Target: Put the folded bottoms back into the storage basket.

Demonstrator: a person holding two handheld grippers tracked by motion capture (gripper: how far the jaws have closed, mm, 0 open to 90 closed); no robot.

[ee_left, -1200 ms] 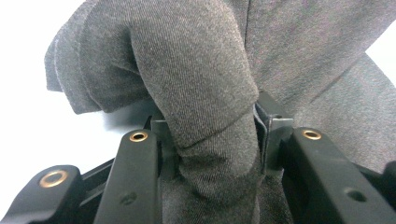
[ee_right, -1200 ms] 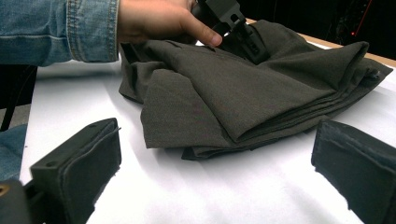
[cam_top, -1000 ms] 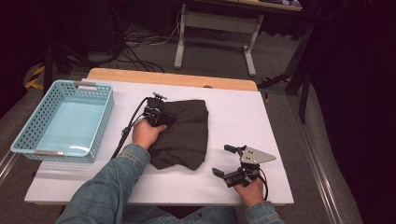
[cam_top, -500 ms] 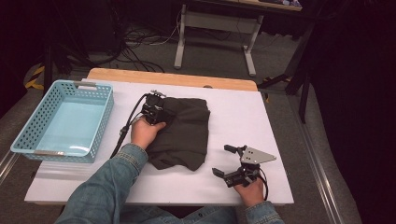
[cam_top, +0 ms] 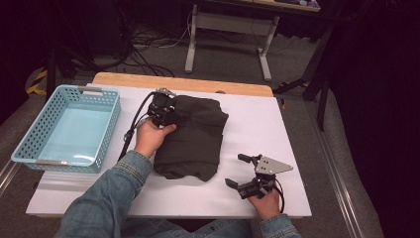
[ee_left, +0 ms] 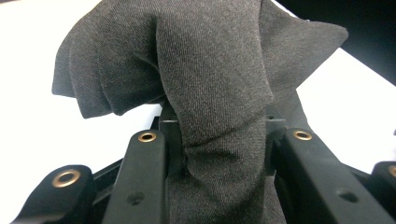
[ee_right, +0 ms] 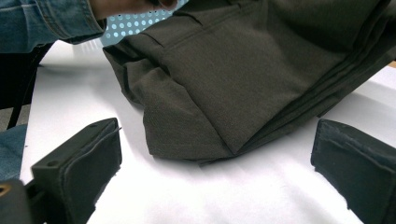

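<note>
The left gripper [cam_top: 161, 106] pinches the cloth [cam_top: 193, 136] mid-tabletop; the right gripper [cam_top: 243, 172] rests wide open, empty, near the front edge.

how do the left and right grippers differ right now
The left gripper is shut on a bunched fold of the dark garment; the right gripper is open and holds nothing. The left one sits at the garment's far left corner, by the blue basket; the right one rests on the bare white table, jaws pointing at the garment's near edge without touching it. Both are black, two-jawed and hand-held.
</note>
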